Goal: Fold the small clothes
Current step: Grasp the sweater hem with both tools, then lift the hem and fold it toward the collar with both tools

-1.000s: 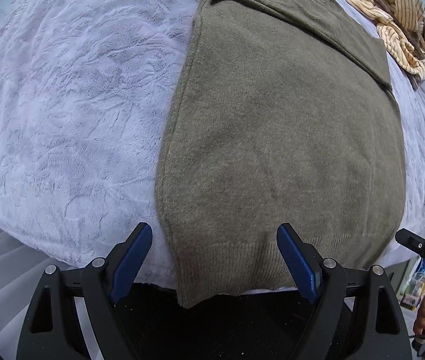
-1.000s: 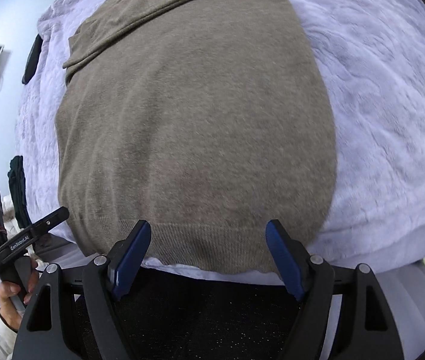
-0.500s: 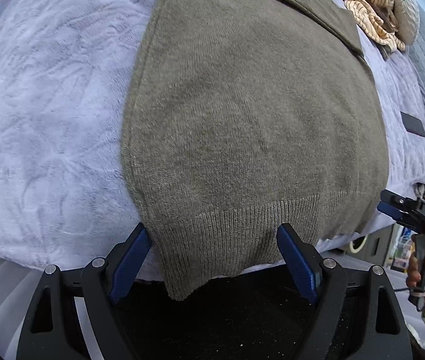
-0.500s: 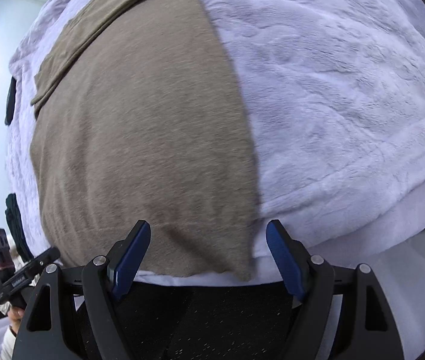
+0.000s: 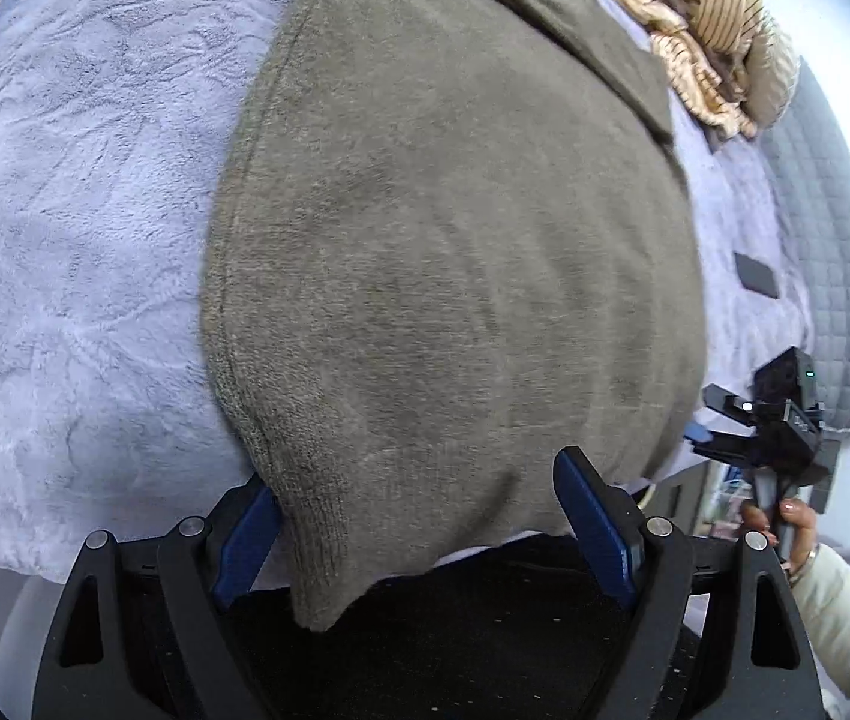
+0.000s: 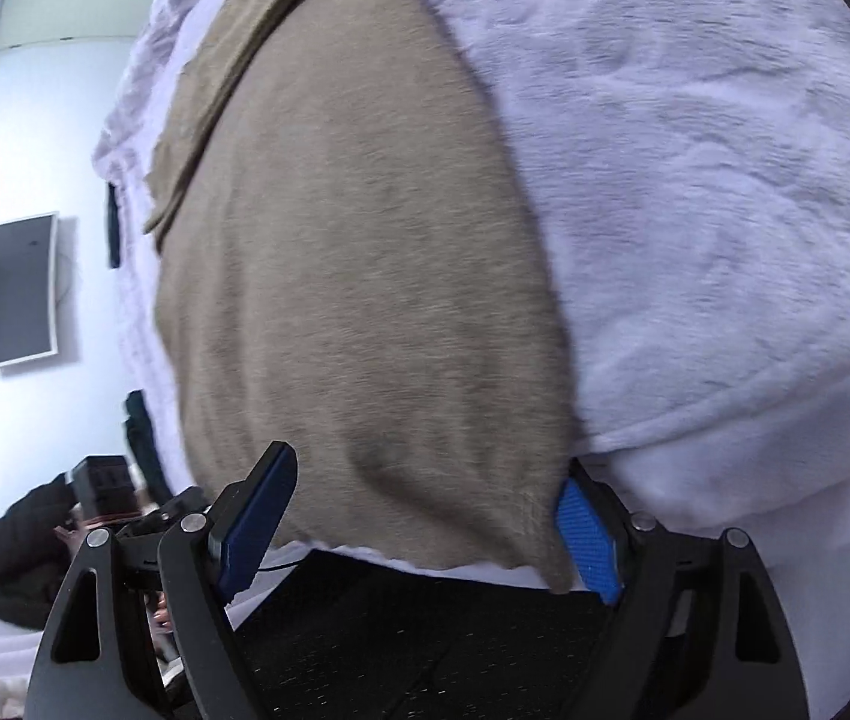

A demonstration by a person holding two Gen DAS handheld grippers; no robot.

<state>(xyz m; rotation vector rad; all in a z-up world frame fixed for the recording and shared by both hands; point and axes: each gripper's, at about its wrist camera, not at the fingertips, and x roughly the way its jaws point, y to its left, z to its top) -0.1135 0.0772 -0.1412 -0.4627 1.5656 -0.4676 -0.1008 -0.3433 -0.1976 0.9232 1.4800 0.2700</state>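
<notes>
Pale lilac plush blanket (image 5: 65, 252) covering a bed, olive knit sweater (image 5: 454, 252) flat on it, hem overhanging the near edge, left gripper (image 5: 425, 531) and right gripper (image 6: 419, 522) both spread wide at that hem's 2 corners, gripping nothing

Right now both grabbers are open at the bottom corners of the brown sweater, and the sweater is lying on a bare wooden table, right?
Not quite. The sweater lies on a fluffy pale lilac blanket, not a bare wooden table; the left wrist view shows it. The rest holds: the left gripper and right gripper are both open at the sweater's bottom corners.
</notes>
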